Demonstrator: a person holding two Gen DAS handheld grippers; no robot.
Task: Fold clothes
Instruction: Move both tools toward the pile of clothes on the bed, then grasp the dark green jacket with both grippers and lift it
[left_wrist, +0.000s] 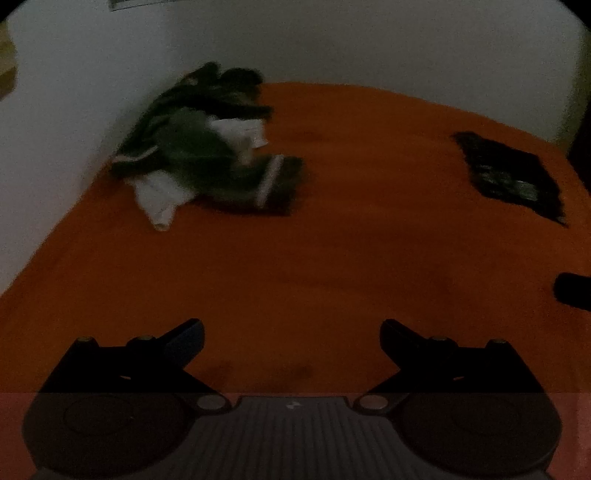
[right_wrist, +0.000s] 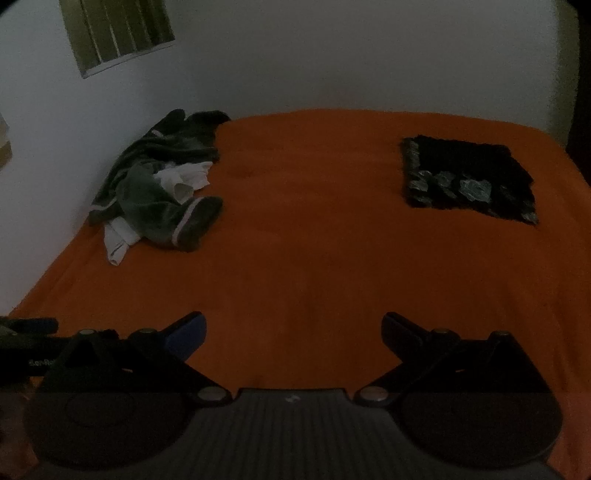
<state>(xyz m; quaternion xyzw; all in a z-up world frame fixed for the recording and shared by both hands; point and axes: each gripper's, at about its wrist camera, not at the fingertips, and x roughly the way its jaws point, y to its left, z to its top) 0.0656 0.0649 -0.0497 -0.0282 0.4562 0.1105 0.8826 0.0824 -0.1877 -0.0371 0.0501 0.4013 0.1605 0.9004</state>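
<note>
A heap of unfolded clothes, dark green with white pieces, lies at the far left of the orange bed, against the wall. A folded dark garment with a pale print lies flat at the far right. My left gripper hovers open over the near part of the bed, holding nothing. My right gripper is also open and empty, well short of both garments. In the right wrist view the other gripper shows at the left edge.
White walls close the bed's far side and left side. A window with vertical blinds sits high on the left wall. A dark tip pokes in at the right edge of the left wrist view.
</note>
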